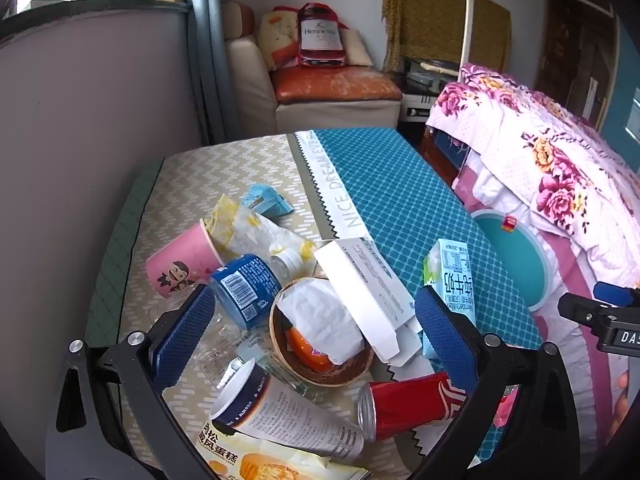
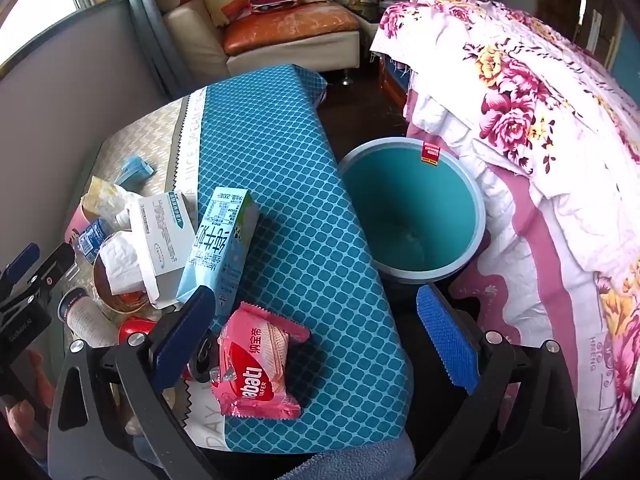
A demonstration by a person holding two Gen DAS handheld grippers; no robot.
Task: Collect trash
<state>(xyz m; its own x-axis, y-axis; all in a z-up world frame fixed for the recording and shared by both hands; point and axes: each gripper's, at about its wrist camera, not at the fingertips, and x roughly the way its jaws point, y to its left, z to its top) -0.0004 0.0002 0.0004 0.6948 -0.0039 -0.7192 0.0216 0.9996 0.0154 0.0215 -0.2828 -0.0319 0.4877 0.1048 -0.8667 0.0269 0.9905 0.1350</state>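
The left gripper (image 1: pixel 316 322) hangs spread over a wooden bowl (image 1: pixel 320 364). The right gripper (image 2: pixel 316 336), also spread and empty, has the teal bin (image 2: pixel 412 208) at one o'clock.

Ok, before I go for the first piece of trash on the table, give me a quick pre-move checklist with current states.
1. Left gripper open and holding nothing: ok.
2. Right gripper open and holding nothing: ok.
3. Teal bin upright beside the table, mouth unobstructed: ok.
4. Bin has room: ok, nothing visible inside.
5. Pink wafer packet lying clear on the teal cloth, free of the pile: ok.
6. Clean single grab in the left pile: not ok; white box, bowl, blue-label bottle and red can crowd or overlap one another.
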